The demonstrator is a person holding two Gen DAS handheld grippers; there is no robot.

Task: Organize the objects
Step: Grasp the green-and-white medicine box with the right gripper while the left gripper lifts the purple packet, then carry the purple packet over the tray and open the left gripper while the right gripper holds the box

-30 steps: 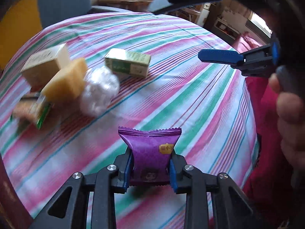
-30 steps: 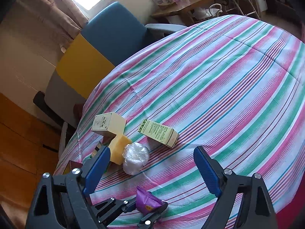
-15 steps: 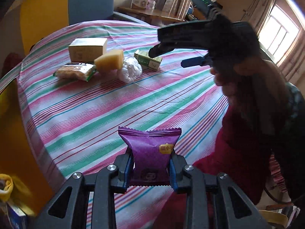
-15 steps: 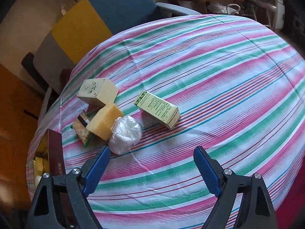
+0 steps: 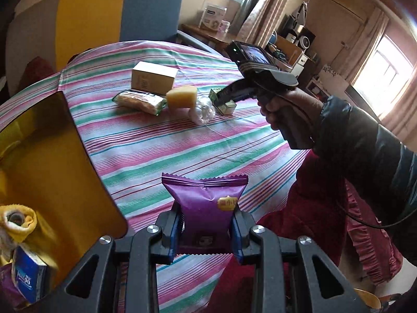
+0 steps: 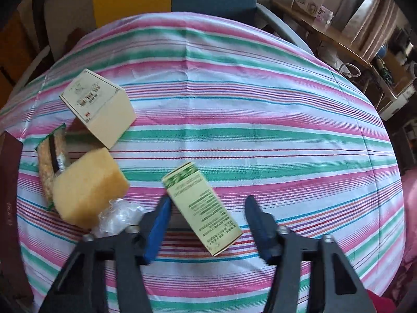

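My left gripper is shut on a purple snack packet and holds it above the near edge of the striped table, next to a gold-lined box at the left. My right gripper is open, its blue fingers on either side of a green and cream carton that lies on the cloth; whether they touch it I cannot tell. In the left wrist view the right gripper's body hovers over the carton.
A cream box, a yellow sponge, a cracker packet and a clear plastic wad lie left of the carton. The gold-lined box holds a blue pack and a yellow cloth. A blue and yellow chair stands behind the table.
My left gripper pulled back with the purple packet toward the gold-lined box. My right gripper moved down and forward to the green carton, and its fingers narrowed around it.
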